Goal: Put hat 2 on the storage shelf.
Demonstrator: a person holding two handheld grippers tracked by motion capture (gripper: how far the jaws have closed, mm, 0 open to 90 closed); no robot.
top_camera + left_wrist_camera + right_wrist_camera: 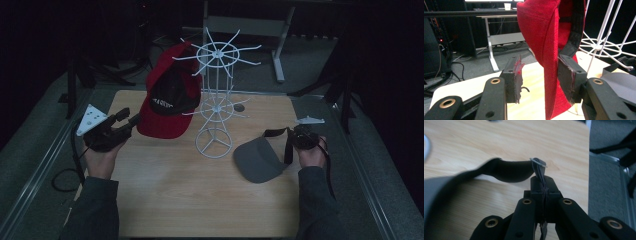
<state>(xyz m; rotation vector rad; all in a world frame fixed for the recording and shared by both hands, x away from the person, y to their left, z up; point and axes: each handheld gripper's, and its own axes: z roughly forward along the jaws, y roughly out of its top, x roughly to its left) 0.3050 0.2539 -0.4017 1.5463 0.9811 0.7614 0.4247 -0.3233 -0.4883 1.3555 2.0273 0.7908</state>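
In the high view, the left gripper [126, 119] sits at the table's [200, 200] left side, its tips just beside the brim of a red cap [170, 97] that hangs on a white wire rack [216, 95]. The right gripper [295, 137] is at the table's right side, with a grey visor [257, 159] lying on the wood just to its left, the visor's dark strap reaching to the jaws.

In the left gripper view, the jaws stand open, and the red cap's brim hangs edge-on between them, close against the right pad [570, 77] and clear of the left one. The wire rack rises beyond on the right.

In the right gripper view, the jaws are pressed together on the visor's strap [506, 170] at its buckle end, and the strap curves away to the left over the table.
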